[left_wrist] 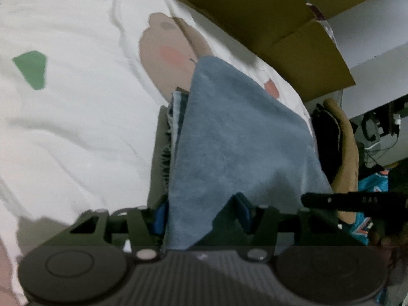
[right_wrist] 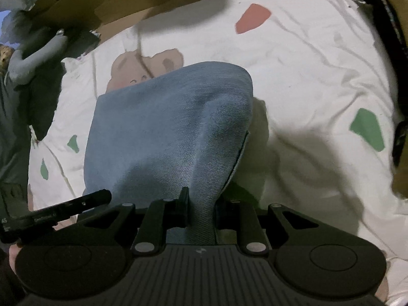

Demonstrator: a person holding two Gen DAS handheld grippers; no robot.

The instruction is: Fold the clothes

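1. The right gripper (right_wrist: pixel 201 211) is clamping a bunched fold of the blue denim garment (right_wrist: pixel 168 127); its two fingers (right_wrist: pixel 182 205) are sitting close together with the cloth pinched tight between them.
2. The left gripper (left_wrist: pixel 201 216) is standing wider, with the same blue cloth (left_wrist: pixel 237 137) running between its blue pads (left_wrist: pixel 243 213). The picture is blurred there, so whether the pads are actually pressing on the fabric is hard to say; the cloth seems to be passing through them.
3. From both grippers the garment is rising away in a lifted sheet, draping down onto the bed beyond, where darker folded layers of it are lying against the bedding.
4. The white sheet (right_wrist: pixel 306 76) is lying wrinkled under it, printed with a brown bear (right_wrist: pixel 142 68) partly covered by the denim, plus green and red patches.
5. Brown cardboard (left_wrist: pixel 255 12) is bordering the far edge of the bed.
6. In the left view, a heap of other clothes (left_wrist: pixel 341 153) is lying to the right, beside the bed.
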